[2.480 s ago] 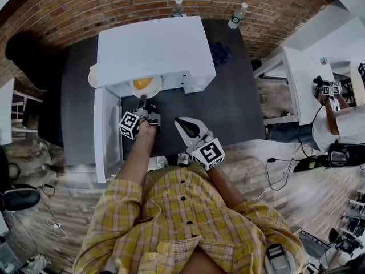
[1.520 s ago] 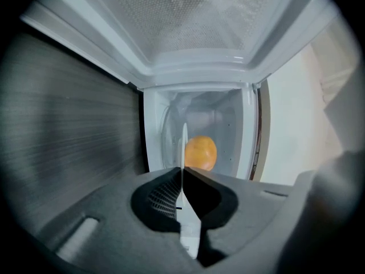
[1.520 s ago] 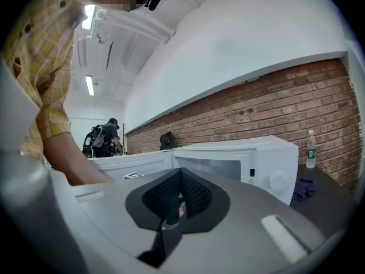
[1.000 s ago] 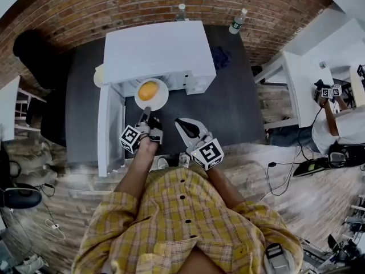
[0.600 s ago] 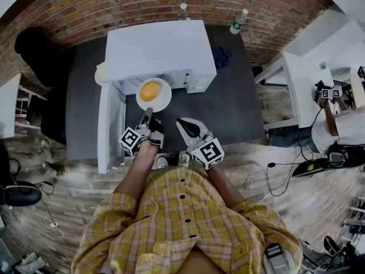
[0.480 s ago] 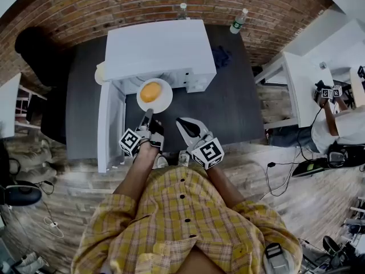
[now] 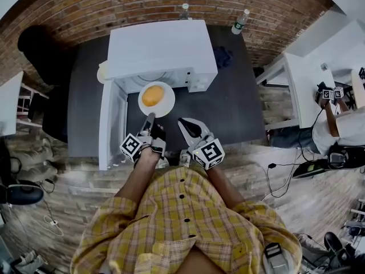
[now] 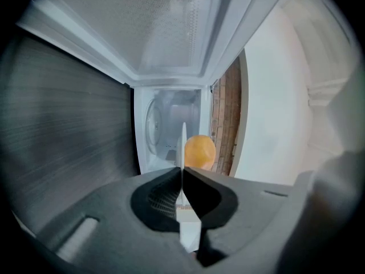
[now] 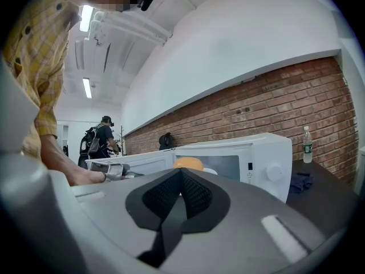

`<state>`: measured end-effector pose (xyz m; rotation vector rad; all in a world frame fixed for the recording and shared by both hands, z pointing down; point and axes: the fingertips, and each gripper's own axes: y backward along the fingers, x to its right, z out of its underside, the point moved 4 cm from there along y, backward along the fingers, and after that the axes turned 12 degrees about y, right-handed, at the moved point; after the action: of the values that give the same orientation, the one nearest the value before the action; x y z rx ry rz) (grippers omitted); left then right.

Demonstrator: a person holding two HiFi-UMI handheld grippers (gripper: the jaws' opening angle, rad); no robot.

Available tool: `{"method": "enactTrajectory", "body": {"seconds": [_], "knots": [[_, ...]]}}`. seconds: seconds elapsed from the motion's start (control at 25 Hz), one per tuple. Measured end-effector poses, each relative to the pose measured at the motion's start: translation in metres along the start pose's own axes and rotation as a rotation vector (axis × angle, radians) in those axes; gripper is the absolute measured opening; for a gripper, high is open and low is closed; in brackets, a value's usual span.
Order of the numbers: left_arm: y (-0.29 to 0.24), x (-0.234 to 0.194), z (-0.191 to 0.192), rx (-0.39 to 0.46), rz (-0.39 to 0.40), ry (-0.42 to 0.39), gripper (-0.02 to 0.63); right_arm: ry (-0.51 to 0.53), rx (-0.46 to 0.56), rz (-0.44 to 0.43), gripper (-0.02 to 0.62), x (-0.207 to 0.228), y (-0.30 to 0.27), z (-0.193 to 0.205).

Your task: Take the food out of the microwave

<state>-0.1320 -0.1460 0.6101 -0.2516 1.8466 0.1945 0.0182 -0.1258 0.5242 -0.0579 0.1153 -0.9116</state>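
On the dark table point(image 7: 228, 107) a white microwave point(image 7: 162, 53) stands with its door point(image 7: 112, 124) swung wide to the left. Just in front of the open cavity a white plate point(image 7: 165, 104) sits clear of the oven, above the tabletop, with a round orange piece of food point(image 7: 152, 95) lying on it.

The left gripper point(image 7: 149, 119) reaches to the plate's near rim. In the left gripper view its jaws are clamped together on that rim, and the plate point(image 8: 182, 144) shows edge-on as a thin white line running away from the left gripper point(image 8: 182, 173). The food point(image 8: 199, 152) sits just beyond, and the microwave's pale interior point(image 8: 162, 130) lies behind it.

The right gripper point(image 7: 183, 123) hangs beside the left one, near the plate but not touching it. In the right gripper view the jaws of the right gripper point(image 9: 181, 173) are pressed together with nothing between them. Past them the top of the food point(image 9: 188, 163) shows in front of the microwave point(image 9: 251, 153).

A water bottle point(image 9: 307, 144) stands on the table by the brick wall point(image 9: 274, 101), and a dark blue cloth point(image 9: 299, 181) lies near it.
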Motion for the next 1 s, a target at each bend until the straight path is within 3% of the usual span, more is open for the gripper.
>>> {"method": "enactTrajectory", "body": {"seconds": [1.0], "knots": [[0.031, 0.015, 0.006, -0.025, 0.014, -0.016, 0.011, -0.012, 0.005, -0.009, 0.003, -0.011, -0.005, 0.000]]}}
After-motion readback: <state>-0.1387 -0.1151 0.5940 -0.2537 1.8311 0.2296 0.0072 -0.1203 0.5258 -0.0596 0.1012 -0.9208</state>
